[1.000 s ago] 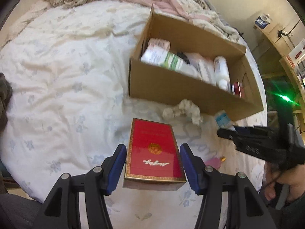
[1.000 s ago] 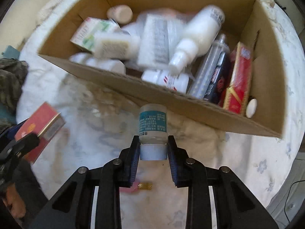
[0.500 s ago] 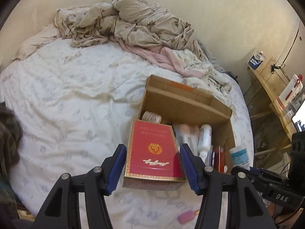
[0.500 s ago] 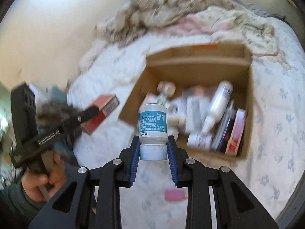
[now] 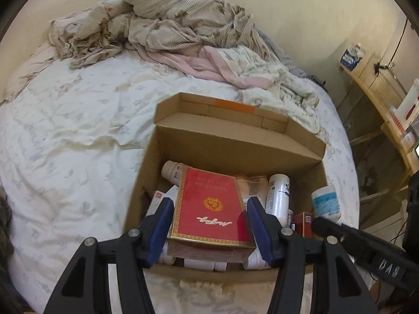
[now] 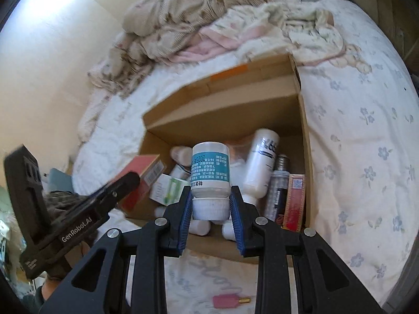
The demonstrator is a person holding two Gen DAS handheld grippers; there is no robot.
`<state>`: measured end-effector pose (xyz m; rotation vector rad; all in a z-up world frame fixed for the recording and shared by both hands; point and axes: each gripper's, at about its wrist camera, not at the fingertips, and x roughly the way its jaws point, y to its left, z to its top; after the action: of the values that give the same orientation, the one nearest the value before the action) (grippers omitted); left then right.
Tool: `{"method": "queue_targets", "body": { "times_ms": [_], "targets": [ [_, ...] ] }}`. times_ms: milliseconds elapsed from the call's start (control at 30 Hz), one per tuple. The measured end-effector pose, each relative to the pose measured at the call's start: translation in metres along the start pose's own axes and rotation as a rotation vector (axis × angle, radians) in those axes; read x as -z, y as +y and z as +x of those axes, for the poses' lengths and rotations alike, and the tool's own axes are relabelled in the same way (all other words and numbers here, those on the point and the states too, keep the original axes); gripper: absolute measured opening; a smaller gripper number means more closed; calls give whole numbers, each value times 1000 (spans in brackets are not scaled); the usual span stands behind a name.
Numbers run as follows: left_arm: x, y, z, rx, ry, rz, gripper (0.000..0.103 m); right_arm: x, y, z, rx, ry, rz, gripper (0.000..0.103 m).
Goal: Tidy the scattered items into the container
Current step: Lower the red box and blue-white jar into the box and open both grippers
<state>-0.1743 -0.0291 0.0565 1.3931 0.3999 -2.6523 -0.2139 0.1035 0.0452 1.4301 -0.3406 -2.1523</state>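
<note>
L gripper (image 5: 210,225) pinches glossy red box (image 5: 210,209); R gripper (image 6: 210,205) pinches ribbed-cap bottle (image 6: 210,172) over cardboard box (image 5: 235,141).

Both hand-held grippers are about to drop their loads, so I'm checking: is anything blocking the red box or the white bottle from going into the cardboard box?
Nothing visible: the red box and white bottle hang over the cardboard box, its top open.

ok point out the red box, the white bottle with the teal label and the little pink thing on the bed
red box (image 5: 209,209), left wrist view, top face
white bottle (image 6: 210,168), right wrist view, teal label
pink thing (image 6: 225,301), right wrist view, pink body
</note>
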Motion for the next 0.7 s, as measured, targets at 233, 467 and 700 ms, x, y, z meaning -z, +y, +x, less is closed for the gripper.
{"method": "queue_targets", "body": {
  "times_ms": [233,467,700],
  "targets": [
    [0,-4,29,-29,33,12,58,-2,-14,24,43,58,62,32],
    [9,0,29,-10,50,4,77,-6,-18,22,88,52,99,73],
    [19,14,1,53,55,-36,78,-3,-12,12,92,41,51,73]
  ]
}}
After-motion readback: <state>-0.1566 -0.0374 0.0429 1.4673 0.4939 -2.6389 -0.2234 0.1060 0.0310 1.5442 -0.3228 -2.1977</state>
